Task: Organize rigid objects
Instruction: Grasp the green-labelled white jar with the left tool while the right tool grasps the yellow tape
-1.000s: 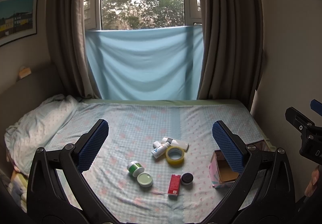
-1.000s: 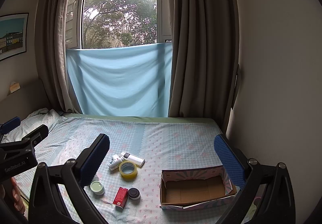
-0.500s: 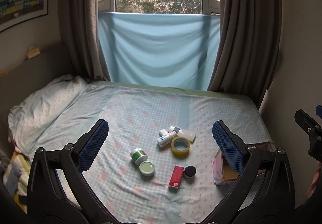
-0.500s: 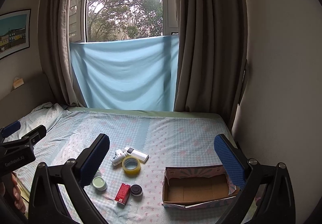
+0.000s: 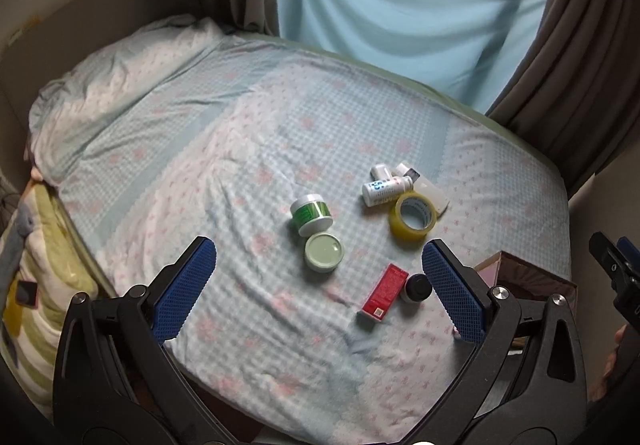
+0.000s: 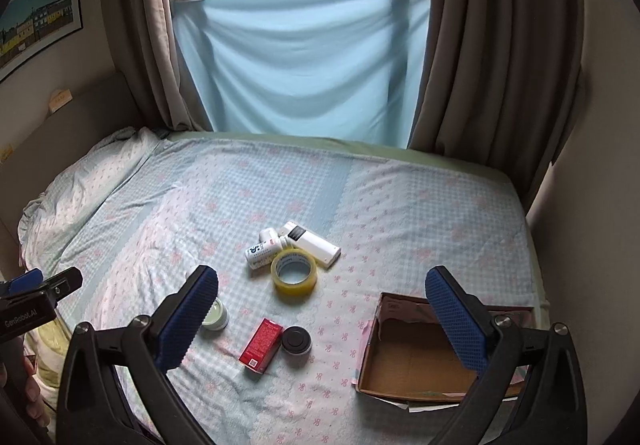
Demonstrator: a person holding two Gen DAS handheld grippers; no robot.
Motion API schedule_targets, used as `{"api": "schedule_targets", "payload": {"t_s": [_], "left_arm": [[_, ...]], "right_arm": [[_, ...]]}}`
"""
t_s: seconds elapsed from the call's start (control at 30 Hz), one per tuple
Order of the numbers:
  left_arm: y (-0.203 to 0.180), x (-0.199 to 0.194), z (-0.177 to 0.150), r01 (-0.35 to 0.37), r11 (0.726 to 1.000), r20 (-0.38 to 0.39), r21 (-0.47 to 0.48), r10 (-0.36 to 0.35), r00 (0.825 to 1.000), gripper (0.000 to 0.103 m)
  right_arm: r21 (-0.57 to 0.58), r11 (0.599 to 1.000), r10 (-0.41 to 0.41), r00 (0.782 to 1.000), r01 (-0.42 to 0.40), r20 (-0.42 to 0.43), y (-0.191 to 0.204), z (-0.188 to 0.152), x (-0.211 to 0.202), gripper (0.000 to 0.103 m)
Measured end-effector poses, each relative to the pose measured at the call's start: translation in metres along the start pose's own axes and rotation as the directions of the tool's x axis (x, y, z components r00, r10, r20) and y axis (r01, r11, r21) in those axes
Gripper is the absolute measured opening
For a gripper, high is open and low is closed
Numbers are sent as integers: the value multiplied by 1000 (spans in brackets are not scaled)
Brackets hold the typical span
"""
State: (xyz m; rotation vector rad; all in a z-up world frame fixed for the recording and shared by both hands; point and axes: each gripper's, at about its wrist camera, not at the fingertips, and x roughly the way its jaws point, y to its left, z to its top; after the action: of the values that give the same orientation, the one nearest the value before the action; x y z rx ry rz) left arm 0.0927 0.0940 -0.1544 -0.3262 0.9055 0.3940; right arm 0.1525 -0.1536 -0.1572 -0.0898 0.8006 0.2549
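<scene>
Small objects lie on the bed: a red box (image 5: 383,293) (image 6: 261,344), a black-capped jar (image 5: 416,288) (image 6: 296,342), a yellow tape roll (image 5: 413,216) (image 6: 294,271), a white spray bottle (image 5: 383,187) (image 6: 263,250), a white flat device (image 6: 312,244), a green-labelled jar (image 5: 311,214) and a pale green lid (image 5: 323,252) (image 6: 215,316). An open cardboard box (image 6: 420,359) (image 5: 520,277) sits at the right. My left gripper (image 5: 320,285) is open and empty above the lid and red box. My right gripper (image 6: 322,319) is open and empty above the red box and the cardboard box's left wall.
A pillow (image 5: 116,93) lies at the bed's far left. A blue cloth (image 6: 300,61) and brown curtains (image 6: 500,45) hang behind the bed. A wall stands close on the right. A striped blanket (image 5: 28,285) hangs off the bed's left side.
Both grippers have tilted down and moved closer to the bed. The objects appear larger and lower in view. Nothing on the bed has moved.
</scene>
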Motion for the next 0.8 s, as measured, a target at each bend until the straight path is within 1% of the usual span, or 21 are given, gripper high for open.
{"api": "schedule_targets", "payload": {"t_s": [0.1, 0.2, 0.3, 0.37, 0.5, 0.6, 0.7, 0.8], "left_arm": [[10, 47, 8, 7, 998, -82, -65, -12, 997, 102], [17, 95, 17, 0, 992, -153, -123, -19, 988, 102], [21, 141, 25, -14, 988, -209, -155, -19, 978, 102], [21, 171, 30, -20, 986, -246, -165, -21, 969, 102], [22, 230, 36, -29, 982, -324, -185, -33, 946, 102], [27, 271, 35, -25, 973, -379, -228, -65, 923, 102], [32, 308, 32, -42, 964, -424, -262, -76, 902, 102], [37, 339, 28, -60, 954, -458, -295, -87, 885, 102]], "right_arm": [[-11, 999, 33, 996, -34, -88, 5, 4, 42, 103], [-14, 998, 54, 984, -57, -171, 9, 6, 87, 103], [-18, 998, 62, 966, -68, -252, 15, 7, 137, 103], [-22, 998, 56, 949, -66, -309, 20, 7, 171, 103], [-16, 998, 53, 906, -66, -420, 26, 2, 238, 103], [-25, 997, 53, 863, -75, -503, 34, -5, 288, 103], [-37, 997, 36, 826, -69, -563, 41, -14, 333, 103], [-24, 998, 30, 788, -57, -616, 44, -25, 369, 103]]}}
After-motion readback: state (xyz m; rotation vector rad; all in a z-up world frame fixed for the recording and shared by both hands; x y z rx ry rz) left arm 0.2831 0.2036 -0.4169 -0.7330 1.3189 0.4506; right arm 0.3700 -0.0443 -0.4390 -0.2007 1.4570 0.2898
